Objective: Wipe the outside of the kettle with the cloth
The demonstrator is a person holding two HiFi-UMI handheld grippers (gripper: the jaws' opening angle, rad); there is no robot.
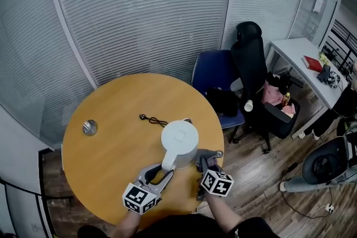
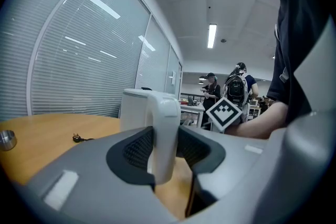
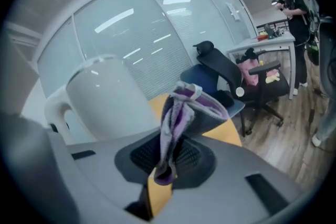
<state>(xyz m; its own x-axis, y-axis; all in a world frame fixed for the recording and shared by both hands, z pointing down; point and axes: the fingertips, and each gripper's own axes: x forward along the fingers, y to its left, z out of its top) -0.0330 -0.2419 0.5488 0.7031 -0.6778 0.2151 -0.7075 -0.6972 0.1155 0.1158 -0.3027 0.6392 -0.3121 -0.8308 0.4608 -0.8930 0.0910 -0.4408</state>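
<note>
Wiping looks about to begin rather than under way, by my reading. My left tool is clamped on the upright white handle of the white plastic kettle, its dark pads pressed against either side of the grip. That steadies the kettle where it stands, upright near the front edge of the round wooden counter. My right tool pinches a bunched purple-and-grey cloth between its jaws, with the loose end of the fabric flopping forward past the tips. In the right gripper view the cloth sits just beside the kettle's rounded wall, to its right; I cannot tell whether fabric meets plastic yet. In the head view that tool is low at the kettle's right flank. A thin black cord and a small round metal piece lie further back on the counter, well apart from the work. Next, I judge, the cloth needs pressing against the wall and sweeping around it, with the left grip firm so the kettle neither twists nor slides. The bunched cloth may drag rather than lie flat, so gentle pressure suits.
</note>
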